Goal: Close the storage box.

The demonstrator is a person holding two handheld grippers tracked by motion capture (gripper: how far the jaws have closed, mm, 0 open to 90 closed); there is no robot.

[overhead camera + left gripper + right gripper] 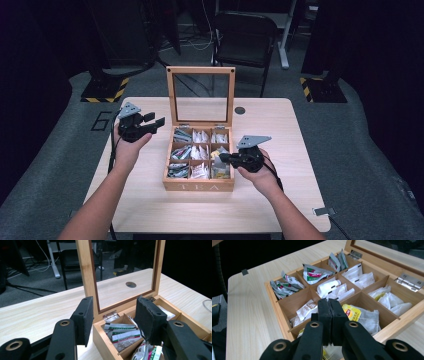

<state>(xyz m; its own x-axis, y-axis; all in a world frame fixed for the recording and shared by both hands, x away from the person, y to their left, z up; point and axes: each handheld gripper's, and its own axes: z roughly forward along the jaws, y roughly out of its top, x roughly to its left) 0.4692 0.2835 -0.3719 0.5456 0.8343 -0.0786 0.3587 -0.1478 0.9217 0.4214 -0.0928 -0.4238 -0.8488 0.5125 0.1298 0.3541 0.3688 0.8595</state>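
**Tea box with sorted sachets, two hand-held grippers**

Wooden table (280, 200): pale tabletop, carrying everything listed; a round dark hole lying near its far edge.

Tea box (198, 186): wooden, nine compartments, sitting at the middle of the tabletop, front wall facing the near edge. Its glass-paned lid (200, 96) is standing upright at the far side on metal hinges.

Left gripper (153, 121): hovering just beside the box's far left corner, jaws standing apart with nothing between them.

Right gripper (224, 157): hovering over the box's right column, jaws pressed together; whether anything thin is pinched between the pads, I cannot tell.

Tea sachets (315, 273): silver-green packets filling the left column, white ones the middle.

Yellow-tagged tea bag (352, 312): lying in the middle right compartment, just beyond the right gripper's tips.
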